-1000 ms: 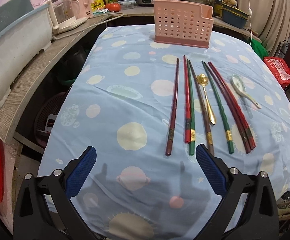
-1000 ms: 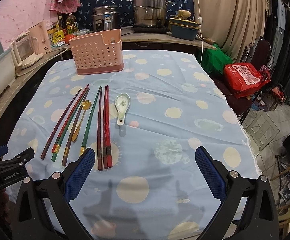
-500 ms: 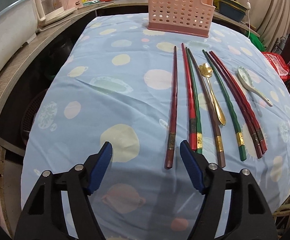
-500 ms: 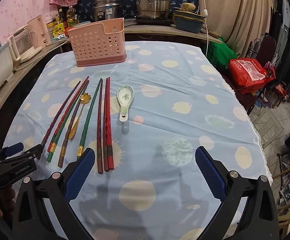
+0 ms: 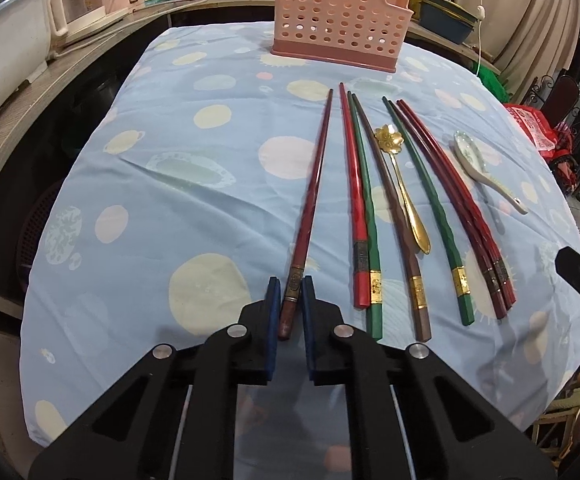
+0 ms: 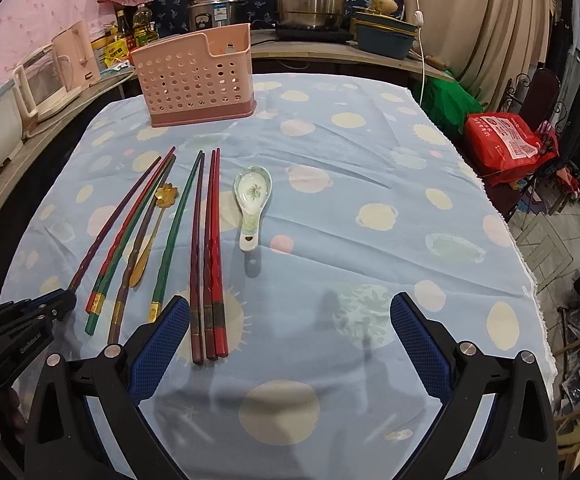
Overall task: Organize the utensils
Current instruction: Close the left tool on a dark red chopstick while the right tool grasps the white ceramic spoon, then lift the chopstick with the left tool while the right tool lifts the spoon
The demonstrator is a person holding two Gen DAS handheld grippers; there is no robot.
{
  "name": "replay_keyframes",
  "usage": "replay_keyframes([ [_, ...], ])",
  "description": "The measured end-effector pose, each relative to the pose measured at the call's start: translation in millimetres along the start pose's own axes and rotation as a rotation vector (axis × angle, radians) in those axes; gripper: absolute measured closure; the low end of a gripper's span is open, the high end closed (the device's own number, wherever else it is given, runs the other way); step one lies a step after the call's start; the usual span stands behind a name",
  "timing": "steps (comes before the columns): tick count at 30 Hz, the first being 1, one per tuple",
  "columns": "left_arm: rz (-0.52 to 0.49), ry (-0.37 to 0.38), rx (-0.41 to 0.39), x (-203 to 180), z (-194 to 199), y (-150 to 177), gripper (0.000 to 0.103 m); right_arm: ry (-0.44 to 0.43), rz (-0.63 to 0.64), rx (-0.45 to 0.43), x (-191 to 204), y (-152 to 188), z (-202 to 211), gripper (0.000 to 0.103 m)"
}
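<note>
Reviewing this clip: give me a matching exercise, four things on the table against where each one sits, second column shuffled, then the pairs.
Things:
1. pink holder
2. ceramic spoon
3. gold spoon
4. dark red chopstick

Places:
A. lying among the chopsticks in the row
B. far end of the table, standing upright
C. between the closing pads of the left gripper
D. apart, on the right side of the row

Pairs: 1-B, 2-D, 3-A, 4-C

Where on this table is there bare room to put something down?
Bare cloth lies left of the dark red chopstick and right of the ceramic spoon, toward the table edge. Between them it is crowded with chopsticks and the gold spoon.
</note>
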State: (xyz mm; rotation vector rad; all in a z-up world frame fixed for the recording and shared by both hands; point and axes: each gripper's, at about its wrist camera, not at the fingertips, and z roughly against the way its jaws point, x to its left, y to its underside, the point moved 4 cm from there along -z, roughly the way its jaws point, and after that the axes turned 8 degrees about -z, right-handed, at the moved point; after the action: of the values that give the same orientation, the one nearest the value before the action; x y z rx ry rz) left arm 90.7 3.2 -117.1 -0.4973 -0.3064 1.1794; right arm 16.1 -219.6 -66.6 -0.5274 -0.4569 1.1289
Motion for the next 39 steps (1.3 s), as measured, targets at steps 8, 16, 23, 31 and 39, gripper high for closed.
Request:
replay_keyframes([
  [8,0.027,-0.018,0.003,10,-2,-5,0.096,-0.061,-0.04,0.012,4,-25,-22,0.021],
  [16,0.031,-0.016,0.01,13,-7,-9,0.096,-0.108,-0.076,0.049,10,-45,-53,0.054],
  [23,0.026,-0.02,0.01,12,-9,-11,0.095,-0.14,-0.104,0.108,9,-44,-78,0.074],
  [31,0.021,-0.023,0.01,12,-10,-12,0.095,-0.168,-0.116,0.134,9,-36,-88,0.085],
  [39,0.026,-0.022,0.007,11,-11,-12,0.095,-0.197,-0.137,0.126,4,-30,-86,0.085],
])
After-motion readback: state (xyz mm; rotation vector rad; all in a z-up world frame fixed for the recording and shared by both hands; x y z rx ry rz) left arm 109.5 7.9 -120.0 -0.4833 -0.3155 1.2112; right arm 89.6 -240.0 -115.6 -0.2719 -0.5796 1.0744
